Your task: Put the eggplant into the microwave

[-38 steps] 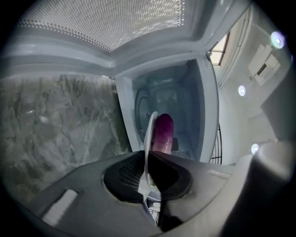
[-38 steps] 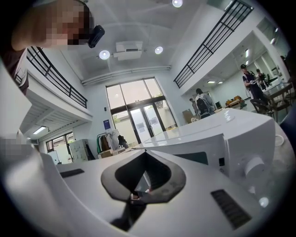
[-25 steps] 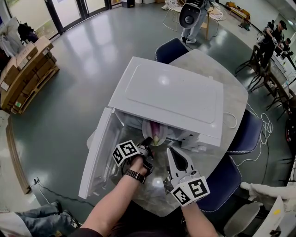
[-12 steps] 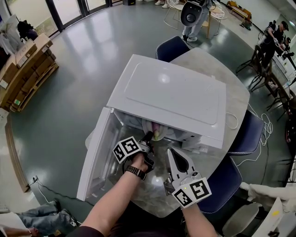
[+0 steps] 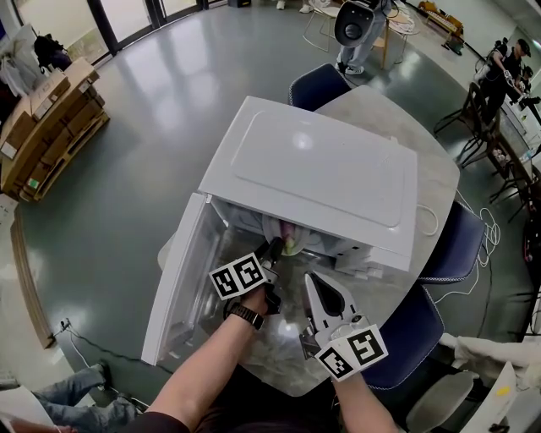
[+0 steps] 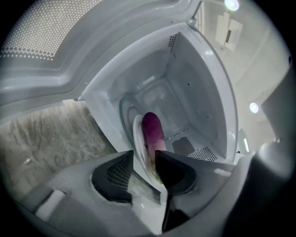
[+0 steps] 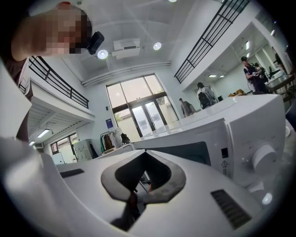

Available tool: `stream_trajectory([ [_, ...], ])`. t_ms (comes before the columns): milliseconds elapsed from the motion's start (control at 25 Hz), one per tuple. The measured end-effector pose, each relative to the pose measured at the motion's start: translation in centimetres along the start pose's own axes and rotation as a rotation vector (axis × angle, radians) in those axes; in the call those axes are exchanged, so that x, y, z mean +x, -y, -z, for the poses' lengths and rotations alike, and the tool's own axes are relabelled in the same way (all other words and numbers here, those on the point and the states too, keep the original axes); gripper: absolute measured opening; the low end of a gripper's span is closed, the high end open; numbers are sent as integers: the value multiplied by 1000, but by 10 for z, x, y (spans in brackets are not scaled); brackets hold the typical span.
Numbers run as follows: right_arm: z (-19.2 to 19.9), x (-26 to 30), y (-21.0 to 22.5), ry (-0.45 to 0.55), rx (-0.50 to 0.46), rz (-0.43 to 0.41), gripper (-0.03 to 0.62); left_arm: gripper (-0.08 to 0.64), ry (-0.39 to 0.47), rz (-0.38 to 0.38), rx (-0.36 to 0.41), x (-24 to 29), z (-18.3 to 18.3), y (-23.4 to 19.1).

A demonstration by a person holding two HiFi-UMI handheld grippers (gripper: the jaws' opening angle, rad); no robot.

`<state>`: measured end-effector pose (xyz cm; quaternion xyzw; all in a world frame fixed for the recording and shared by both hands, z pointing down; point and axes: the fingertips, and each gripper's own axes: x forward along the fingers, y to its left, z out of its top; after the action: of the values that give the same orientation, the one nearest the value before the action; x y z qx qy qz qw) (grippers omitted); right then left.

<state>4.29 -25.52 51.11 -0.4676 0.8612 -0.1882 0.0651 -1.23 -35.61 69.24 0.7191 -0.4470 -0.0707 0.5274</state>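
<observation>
A purple eggplant (image 6: pixel 152 132) lies on a white plate (image 6: pixel 138 139) inside the white microwave's (image 5: pixel 321 169) cavity, just past the opening. The door (image 5: pixel 180 279) hangs open to the left. My left gripper (image 6: pixel 145 156) reaches into the opening, and its jaws are opening with the plate's near rim still between them. From the head view the left gripper (image 5: pixel 272 252) sits at the cavity mouth, where the eggplant (image 5: pixel 288 238) shows. My right gripper (image 5: pixel 314 281) hovers in front of the microwave, pointing at its front panel. In its own view the right gripper (image 7: pixel 140 190) is shut on nothing.
The microwave stands on a round marbled table (image 5: pixel 435 169). Blue chairs (image 5: pixel 317 84) (image 5: pixel 452 241) (image 5: pixel 406 326) ring it. A white cable (image 5: pixel 425 221) trails off the right side. Cardboard boxes on a pallet (image 5: pixel 51 127) and a robot (image 5: pixel 355 25) stand farther off on the floor.
My left gripper has rolled, turning its marker cube to face up. The plate with the eggplant sits slightly deeper in the cavity. The right gripper has stayed put.
</observation>
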Motion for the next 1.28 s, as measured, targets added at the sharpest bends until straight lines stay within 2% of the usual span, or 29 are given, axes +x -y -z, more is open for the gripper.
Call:
stream_trajectory([
  [80, 0, 0, -2, -5, -1, -4, 2, 138, 8, 11, 9, 2, -3, 1],
  [360, 0, -2, -1, -4, 7, -4, 2, 138, 48, 5, 29, -15, -5, 5],
  [640, 0, -3, -2, -4, 9, -7, 2, 134, 9, -47, -47, -25, 26, -1],
  [760, 2, -4, 1, -6, 12, -2, 2, 12, 5, -60, -44, -24, 31, 0],
  [960, 4, -3, 3, -9, 15, 1, 2, 8, -15, -53, -36, -14, 33, 4],
  [1280, 8, -1, 13, -20, 18, 10, 2, 8, 25, -58, -45, 5, 14, 2],
])
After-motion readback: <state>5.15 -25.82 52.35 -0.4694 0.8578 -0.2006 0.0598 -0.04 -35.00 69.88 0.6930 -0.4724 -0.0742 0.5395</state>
